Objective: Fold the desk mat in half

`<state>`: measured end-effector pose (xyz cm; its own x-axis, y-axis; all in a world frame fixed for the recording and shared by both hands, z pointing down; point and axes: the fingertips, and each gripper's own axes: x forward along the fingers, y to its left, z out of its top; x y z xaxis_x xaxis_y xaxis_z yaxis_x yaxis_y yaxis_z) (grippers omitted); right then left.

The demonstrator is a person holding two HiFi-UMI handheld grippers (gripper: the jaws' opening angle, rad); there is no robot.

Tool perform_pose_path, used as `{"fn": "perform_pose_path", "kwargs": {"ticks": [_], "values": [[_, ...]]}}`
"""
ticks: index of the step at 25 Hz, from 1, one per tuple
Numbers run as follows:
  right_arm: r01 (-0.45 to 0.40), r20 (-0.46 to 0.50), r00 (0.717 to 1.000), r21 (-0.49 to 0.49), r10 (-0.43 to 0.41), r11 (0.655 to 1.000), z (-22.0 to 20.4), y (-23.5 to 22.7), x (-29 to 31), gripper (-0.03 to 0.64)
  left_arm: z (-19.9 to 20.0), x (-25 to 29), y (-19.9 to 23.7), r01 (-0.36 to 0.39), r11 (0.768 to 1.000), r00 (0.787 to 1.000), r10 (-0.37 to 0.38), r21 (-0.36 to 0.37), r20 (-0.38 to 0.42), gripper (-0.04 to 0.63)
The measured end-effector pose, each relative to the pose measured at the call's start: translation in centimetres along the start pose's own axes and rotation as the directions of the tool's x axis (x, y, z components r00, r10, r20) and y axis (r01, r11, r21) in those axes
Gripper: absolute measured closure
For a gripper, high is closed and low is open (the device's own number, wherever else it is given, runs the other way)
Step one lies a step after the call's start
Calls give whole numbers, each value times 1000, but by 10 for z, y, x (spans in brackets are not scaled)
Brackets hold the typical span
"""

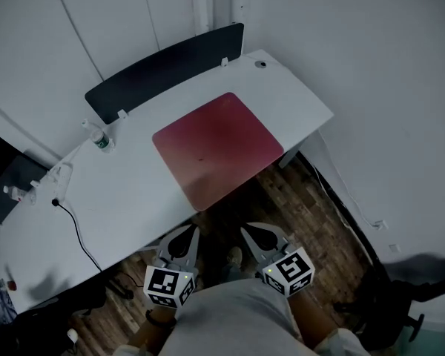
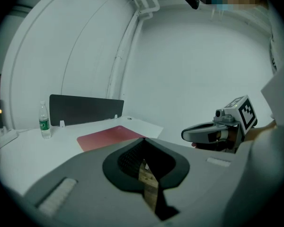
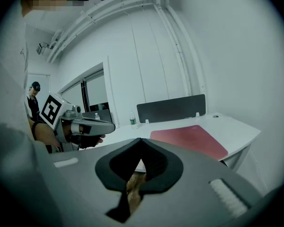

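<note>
- The desk mat (image 1: 217,147) is red with rounded corners and lies flat and unfolded on the white table (image 1: 133,199), toward the table's right end.
- Its long axis seems to run along the table's length, though the mat is only a little longer than it is wide. Its short sides point from the table's front edge to its back edge.
- The mat's front edge reaches the table's front edge. Its back edge stops short of the dark divider panel (image 1: 163,69), which stands upright along the table's back edge.
- A clear water bottle (image 1: 99,138) stands upright near the table's back edge, just beside the panel's left end and well apart from the mat.
- A black cable (image 1: 78,232) trails across the left part of the table and over its front edge.
- The left tongs (image 1: 185,236) are pressed together with nothing between them. They are off the table, in front of its front edge and above the wooden floor (image 1: 311,213).
- The right tongs (image 1: 254,236) are likewise pressed together and empty, beside the left pair and off the table. Both point toward it.
</note>
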<state>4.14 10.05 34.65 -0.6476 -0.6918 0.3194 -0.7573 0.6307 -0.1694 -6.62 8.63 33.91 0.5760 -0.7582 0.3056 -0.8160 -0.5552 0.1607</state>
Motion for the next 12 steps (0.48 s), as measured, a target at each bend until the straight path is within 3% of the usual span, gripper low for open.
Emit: {"fn": "perform_pose_path", "kwargs": {"ticks": [6,12], "values": [[-61,-7,998,-51,61,997,14,-30,18,611,7,24,12,-64,998,998,64,-20,0,578],[-78,-36,996,-56,76,995,10,-40,34,611,7,27,22,-72,997,997,72,-21,-15,578]]}}
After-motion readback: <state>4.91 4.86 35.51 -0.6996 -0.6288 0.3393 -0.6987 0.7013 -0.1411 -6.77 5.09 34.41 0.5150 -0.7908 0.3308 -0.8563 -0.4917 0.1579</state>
